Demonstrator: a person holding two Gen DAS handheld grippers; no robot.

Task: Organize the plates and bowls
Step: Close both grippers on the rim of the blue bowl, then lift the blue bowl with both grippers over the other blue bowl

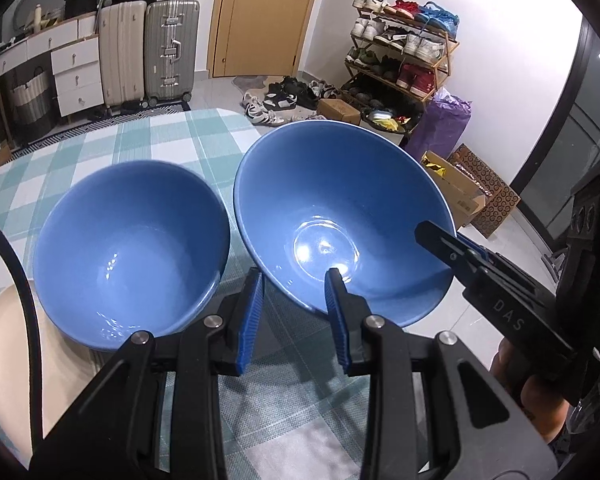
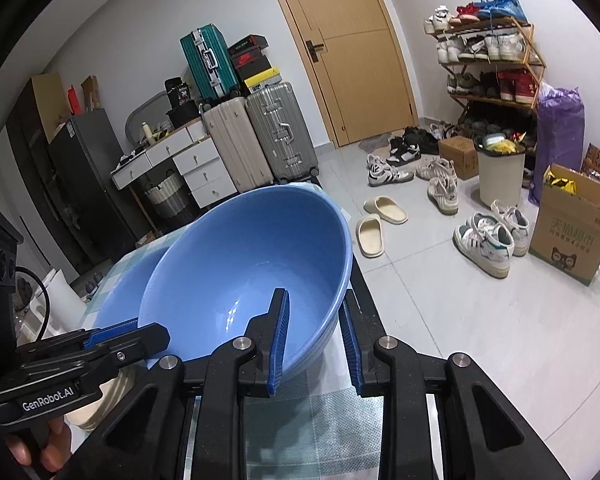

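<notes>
A large blue bowl (image 1: 340,208) hangs tilted above the checked tablecloth (image 1: 140,140), held at two sides. My left gripper (image 1: 294,304) is shut on its near rim, one finger inside and one outside. My right gripper (image 1: 440,240) is clamped on the bowl's right rim. In the right wrist view the same bowl (image 2: 244,264) sits between my right gripper's (image 2: 316,332) pads, and the left gripper (image 2: 140,330) bites its left edge. A second, rounder blue bowl (image 1: 132,248) stands on the table to the left, also visible behind the held bowl (image 2: 116,296).
A cream plate (image 1: 4,360) lies at the table's near left; cream plates (image 2: 96,404) show stacked under the left gripper. The table edge (image 2: 360,292) drops to a tiled floor with shoes, slippers (image 2: 384,210), a cardboard box (image 2: 572,236), a bin and suitcases (image 1: 172,52).
</notes>
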